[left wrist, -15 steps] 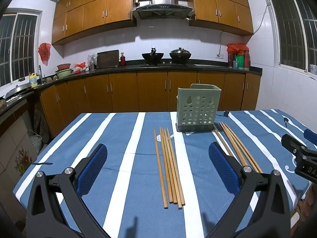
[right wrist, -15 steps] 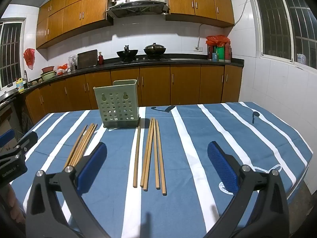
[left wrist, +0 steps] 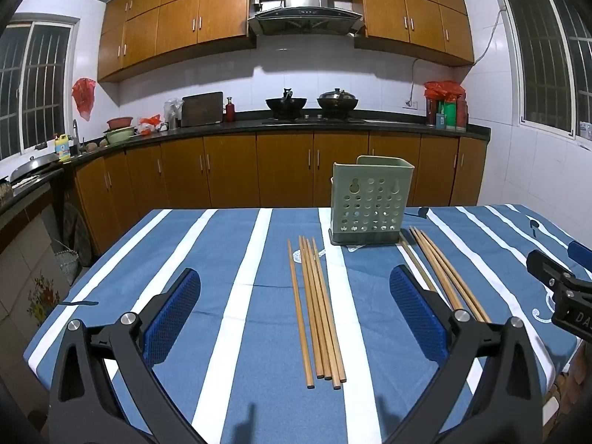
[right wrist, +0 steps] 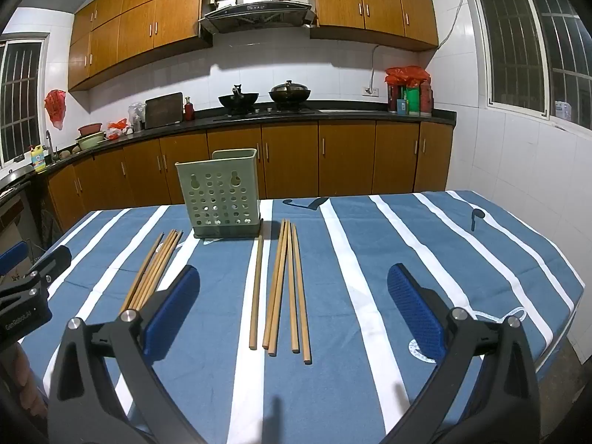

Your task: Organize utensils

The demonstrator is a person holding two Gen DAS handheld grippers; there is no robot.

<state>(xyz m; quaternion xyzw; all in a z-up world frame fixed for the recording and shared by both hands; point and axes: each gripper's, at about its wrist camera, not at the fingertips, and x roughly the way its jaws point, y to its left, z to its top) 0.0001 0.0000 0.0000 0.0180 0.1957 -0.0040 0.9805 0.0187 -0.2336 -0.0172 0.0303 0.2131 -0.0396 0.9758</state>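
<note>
Nothing is held yet. The left gripper (left wrist: 296, 307) is spread wide above the table (left wrist: 207, 333), with nothing between its blue pads (left wrist: 172, 314); the right gripper (right wrist: 292, 307) is likewise spread wide and empty. Both are kept clear of the cloth.

The chopsticks are laid in two groups. The left group (left wrist: 316, 310) lies straight ahead of the left gripper, its far ends near the holder (left wrist: 370, 199). The right group (right wrist: 285, 285) lies ahead of the right gripper, with one stick set slightly apart on its left side. The green perforated holder stands upright at the far side of the table, between the far ends of the two groups, and appears empty, though its inside is not shown.

The step in hand is judged to be the approach before the first pick. A descent onto one group is called for next, with the pads brought to either side of the sticks and closed across them. Thin round sticks are likely to roll or fan out, so a grip near mid-length is advised before they are tipped upright into the holder.
</note>
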